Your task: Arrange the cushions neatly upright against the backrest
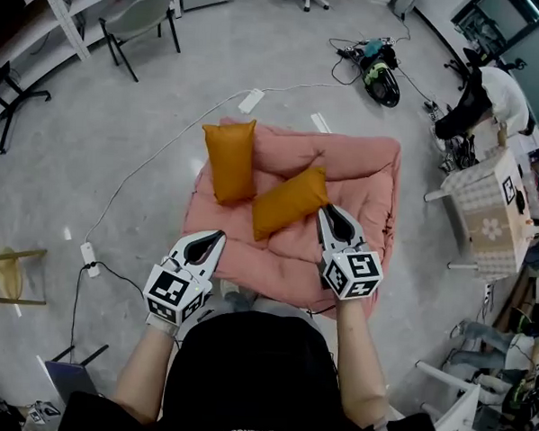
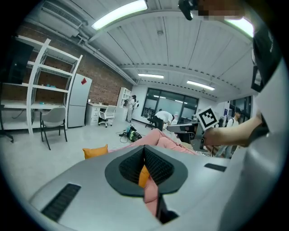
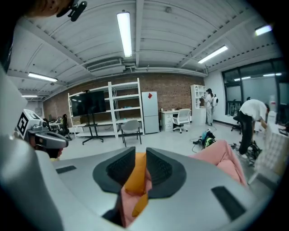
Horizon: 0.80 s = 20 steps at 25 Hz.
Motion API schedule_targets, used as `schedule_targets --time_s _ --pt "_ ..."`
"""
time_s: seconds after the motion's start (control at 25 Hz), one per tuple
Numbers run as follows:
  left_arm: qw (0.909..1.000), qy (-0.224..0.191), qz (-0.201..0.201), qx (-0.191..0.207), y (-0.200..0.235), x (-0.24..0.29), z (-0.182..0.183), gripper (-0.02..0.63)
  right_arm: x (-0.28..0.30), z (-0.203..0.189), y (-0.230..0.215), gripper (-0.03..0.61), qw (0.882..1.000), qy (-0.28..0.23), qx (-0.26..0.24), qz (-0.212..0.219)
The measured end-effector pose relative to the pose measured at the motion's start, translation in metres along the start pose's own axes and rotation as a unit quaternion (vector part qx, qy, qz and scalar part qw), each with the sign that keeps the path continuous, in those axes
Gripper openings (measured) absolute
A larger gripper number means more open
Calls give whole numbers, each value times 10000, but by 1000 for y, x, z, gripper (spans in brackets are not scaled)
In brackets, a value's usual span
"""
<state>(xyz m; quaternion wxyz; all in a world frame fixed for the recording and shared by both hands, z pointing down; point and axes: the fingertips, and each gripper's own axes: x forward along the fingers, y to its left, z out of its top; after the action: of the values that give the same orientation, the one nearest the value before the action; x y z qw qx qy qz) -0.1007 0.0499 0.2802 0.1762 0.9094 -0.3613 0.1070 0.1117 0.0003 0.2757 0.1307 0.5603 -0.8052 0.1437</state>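
Observation:
A pink floor sofa (image 1: 361,197) lies on the grey floor ahead of me. One orange cushion (image 1: 230,160) rests at its back left. A second orange cushion (image 1: 289,201) lies slantwise across the middle. My right gripper (image 1: 325,210) has its tips at that cushion's near right corner; in the right gripper view the jaws (image 3: 140,155) stand a narrow gap apart with orange fabric showing between them. My left gripper (image 1: 219,236) hovers shut over the sofa's near left edge, holding nothing. The left gripper view (image 2: 144,150) shows the far cushion (image 2: 95,151) beyond its jaws.
A white power strip (image 1: 251,99) and cable lie behind the sofa. A checked side table (image 1: 491,208) stands at the right, a wooden stool (image 1: 10,273) at the left, a grey chair (image 1: 140,19) far left. A person (image 1: 492,96) bends over at the far right.

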Motion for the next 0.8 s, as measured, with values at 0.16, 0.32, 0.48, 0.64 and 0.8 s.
schedule_targets --time_s 0.16,0.32,0.48,0.64,0.8 --pt "9999 118 40 -98 10 3 -3 14 22 -16 -23 124 9986 515 19 -79" --pt "9994 231 190 -184 18 5 -16 14 47 -42 -52 155 9952 963 23 -159" --pt "9980 405 428 -245 28 12 -31 14 77 -66 -83 167 9925 1191 92 -260" --pt "9952 610 670 -366 33 16 -43 14 115 -102 -111 194 9864 1600 287 -257" --pt "9910 838 830 -637 37 19 -59 15 152 -144 -134 220 9765 2108 394 -202"
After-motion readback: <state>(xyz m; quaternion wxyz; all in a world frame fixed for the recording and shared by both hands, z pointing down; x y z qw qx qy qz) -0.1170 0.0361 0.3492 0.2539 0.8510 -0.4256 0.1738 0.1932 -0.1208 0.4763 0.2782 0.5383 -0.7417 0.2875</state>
